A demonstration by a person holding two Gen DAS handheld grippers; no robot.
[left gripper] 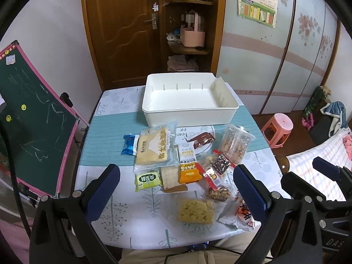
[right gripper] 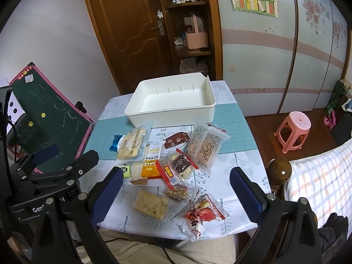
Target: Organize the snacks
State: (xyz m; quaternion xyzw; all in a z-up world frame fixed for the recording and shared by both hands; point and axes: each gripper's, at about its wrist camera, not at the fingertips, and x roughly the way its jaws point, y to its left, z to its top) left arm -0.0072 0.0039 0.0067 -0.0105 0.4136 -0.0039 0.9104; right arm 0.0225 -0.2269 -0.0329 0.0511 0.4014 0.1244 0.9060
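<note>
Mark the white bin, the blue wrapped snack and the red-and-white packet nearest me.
white bin point(left gripper: 189, 115), left wrist view, on its near outer wall.
blue wrapped snack point(left gripper: 129, 144), left wrist view, middle of the wrapper.
red-and-white packet point(right gripper: 201, 216), right wrist view, on the printed front.

"OATS" on orange snack packet point(left gripper: 190, 171)

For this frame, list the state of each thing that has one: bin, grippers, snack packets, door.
White storage bin: upright, nothing inside.
Left gripper: open, holding nothing, above the near snacks.
Right gripper: open, holding nothing.
Snack packets: sealed as far as visible, loose on the table, none in the bin.
Wooden door: shut.
</note>
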